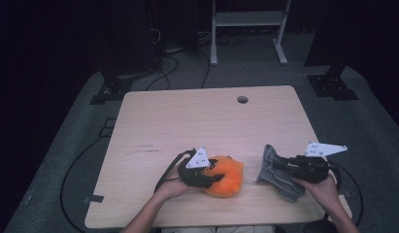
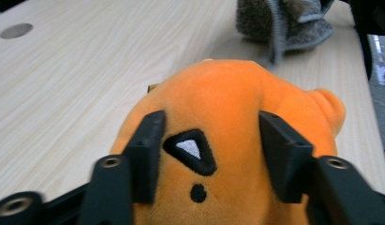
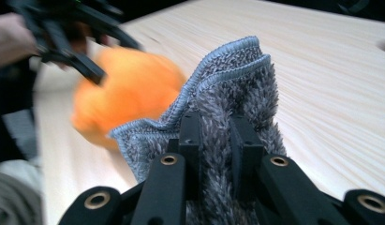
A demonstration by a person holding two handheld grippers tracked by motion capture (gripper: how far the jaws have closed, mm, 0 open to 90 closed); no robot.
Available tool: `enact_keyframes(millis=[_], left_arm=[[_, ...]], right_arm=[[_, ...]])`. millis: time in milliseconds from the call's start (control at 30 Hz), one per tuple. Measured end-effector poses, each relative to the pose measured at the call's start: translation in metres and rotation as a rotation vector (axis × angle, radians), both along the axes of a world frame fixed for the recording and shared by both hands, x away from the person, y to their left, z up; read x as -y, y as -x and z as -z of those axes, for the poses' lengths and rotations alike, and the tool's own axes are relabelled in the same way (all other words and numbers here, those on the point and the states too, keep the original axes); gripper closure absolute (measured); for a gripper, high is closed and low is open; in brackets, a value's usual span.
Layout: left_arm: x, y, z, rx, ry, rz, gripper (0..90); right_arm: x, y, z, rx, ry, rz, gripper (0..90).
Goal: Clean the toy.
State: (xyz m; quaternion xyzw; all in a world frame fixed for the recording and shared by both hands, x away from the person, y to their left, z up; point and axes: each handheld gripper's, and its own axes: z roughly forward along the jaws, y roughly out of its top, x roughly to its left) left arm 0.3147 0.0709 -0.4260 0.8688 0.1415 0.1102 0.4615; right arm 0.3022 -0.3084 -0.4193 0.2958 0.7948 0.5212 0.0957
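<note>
left gripper (image 1: 217, 177) clamped on orange plush toy (image 1: 225, 176), lower centre; right gripper (image 1: 277, 165) clamped on grey cloth (image 1: 277, 174), lower right of table (image 1: 187, 121).

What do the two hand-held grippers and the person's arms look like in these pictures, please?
Each hand-held gripper, left and right, is black, with two blocky black jaws on arms set with brass-ringed screw holes. Each carries a pale grey three-cornered plate, dotted with small dark holes, on top. A black cable trails from each across the table. The person's forearms are bare; no sleeves or gloves are visible.
</note>
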Motion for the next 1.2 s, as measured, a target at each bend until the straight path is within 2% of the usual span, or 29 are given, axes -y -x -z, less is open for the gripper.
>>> enact_keyframes(millis=[100, 167, 233, 267, 333, 467, 500, 633, 700, 900, 1067, 1167, 1200], left_arm=[[-0.001, 0.0, -0.001, -0.007, 0.013, -0.012, 51.8], [-0.001, 0.001, -0.002, -0.011, 0.037, -0.02, 53.2], [-0.001, 0.001, -0.003, -0.016, 0.057, -0.023, 54.1], [-0.001, 0.001, -0.004, -0.015, 0.062, -0.026, 54.4], [-0.002, 0.0, -0.005, -0.015, 0.08, -0.03, 54.6], [-0.004, -0.002, -0.009, -0.006, 0.086, -0.056, 54.8], [-0.004, -0.002, -0.01, -0.002, 0.085, -0.06, 54.8], [-0.007, -0.008, -0.011, -0.001, 0.106, -0.085, 54.7], [-0.007, -0.011, -0.012, 0.009, 0.112, -0.101, 54.7], [-0.01, -0.028, -0.017, 0.049, 0.134, -0.166, 54.6], [-0.006, -0.043, -0.014, 0.084, 0.104, -0.214, 53.5], [-0.005, -0.051, -0.006, 0.066, 0.072, -0.232, 51.1], [-0.006, -0.052, -0.005, 0.059, 0.087, -0.232, 49.9]], right_arm=[[0.019, -0.003, 0.008, -0.027, 0.024, 0.06, 75.4], [0.029, -0.005, 0.017, -0.052, 0.041, 0.095, 71.1], [0.033, -0.006, 0.024, -0.073, 0.042, 0.097, 67.1], [0.034, -0.006, 0.027, -0.074, 0.052, 0.113, 61.6], [0.037, -0.006, 0.029, -0.084, 0.042, 0.126, 57.7], [0.041, -0.005, 0.027, -0.053, 0.032, 0.159, 49.0], [0.041, -0.005, 0.025, -0.037, 0.045, 0.177, 45.9], [0.042, -0.004, 0.02, -0.001, 0.031, 0.199, 44.5], [0.043, -0.004, 0.018, 0.0, -0.002, 0.198, 44.2], [0.039, -0.004, 0.015, 0.009, -0.013, 0.185, 43.8], [0.03, -0.004, 0.01, 0.024, -0.016, 0.159, 43.0], [0.026, -0.004, 0.01, 0.025, -0.022, 0.144, 42.9], [0.024, -0.003, 0.01, 0.027, -0.021, 0.137, 42.4]])
